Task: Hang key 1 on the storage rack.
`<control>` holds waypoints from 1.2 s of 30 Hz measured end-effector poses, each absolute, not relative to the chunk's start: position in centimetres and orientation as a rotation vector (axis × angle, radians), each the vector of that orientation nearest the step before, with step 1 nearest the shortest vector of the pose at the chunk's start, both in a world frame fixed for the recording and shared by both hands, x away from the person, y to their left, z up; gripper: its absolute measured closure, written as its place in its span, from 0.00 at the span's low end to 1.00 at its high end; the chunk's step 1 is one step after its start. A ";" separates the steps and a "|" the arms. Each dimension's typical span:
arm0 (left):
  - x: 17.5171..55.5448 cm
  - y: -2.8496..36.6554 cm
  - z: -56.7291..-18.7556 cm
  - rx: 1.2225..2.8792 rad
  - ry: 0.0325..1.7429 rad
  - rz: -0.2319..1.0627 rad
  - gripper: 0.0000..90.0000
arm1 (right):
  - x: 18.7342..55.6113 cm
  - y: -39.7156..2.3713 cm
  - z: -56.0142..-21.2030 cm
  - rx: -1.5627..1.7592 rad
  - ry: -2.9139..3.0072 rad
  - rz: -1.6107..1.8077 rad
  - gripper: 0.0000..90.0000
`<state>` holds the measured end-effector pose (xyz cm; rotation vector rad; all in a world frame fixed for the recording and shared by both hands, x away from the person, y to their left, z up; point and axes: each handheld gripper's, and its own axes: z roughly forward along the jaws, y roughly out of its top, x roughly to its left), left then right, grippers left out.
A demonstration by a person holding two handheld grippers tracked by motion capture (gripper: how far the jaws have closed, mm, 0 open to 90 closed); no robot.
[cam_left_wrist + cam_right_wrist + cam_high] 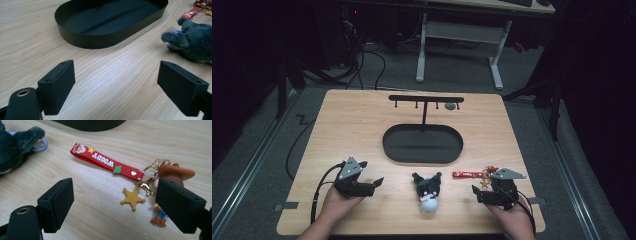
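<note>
A dark plush toy (427,191) with a white belly lies near the table's front edge, between my two grippers; its ear (175,37) and body (15,145) appear in both gripper views. A red Woody keychain strap (468,174) (105,162) lies to its right, with a yellow star charm (133,198) and a small cowboy figure (172,173). My left gripper (374,185) (116,87) rests open on the wood, left of the plush. My right gripper (479,195) (115,205) is open just before the keychain, the figure partly behind its right jaw.
A black oval tray (422,144) (82,37) sits mid-table, with a black T-shaped hook rack (426,100) standing behind it. A small grey object (450,106) hangs or lies by the rack's right end. Desk legs and cables stand on the floor beyond.
</note>
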<state>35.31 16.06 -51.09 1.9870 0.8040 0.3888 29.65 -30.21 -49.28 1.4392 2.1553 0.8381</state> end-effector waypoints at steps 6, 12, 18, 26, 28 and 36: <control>35.3 16.0 -51.1 1.994 0.792 0.390 0.17 | 29.4 -30.3 -49.2 1.443 2.237 0.765 0.17; 35.4 15.9 -51.1 1.997 0.790 0.388 0.17 | 29.4 -30.5 -48.9 1.443 2.287 0.702 0.18; 35.3 15.9 -51.1 2.003 0.782 0.385 0.17 | 29.6 -30.9 -48.6 1.464 2.327 0.634 0.20; 35.3 15.8 -51.2 2.009 0.773 0.379 0.17 | 30.2 -31.3 -48.4 1.496 2.381 0.566 0.23; 35.3 15.8 -51.2 2.012 0.771 0.377 0.17 | 30.4 -31.4 -48.4 1.507 2.396 0.547 0.24; 35.3 15.7 -51.2 2.022 0.759 0.370 0.17 | 31.5 -31.8 -48.1 1.550 2.448 0.470 0.26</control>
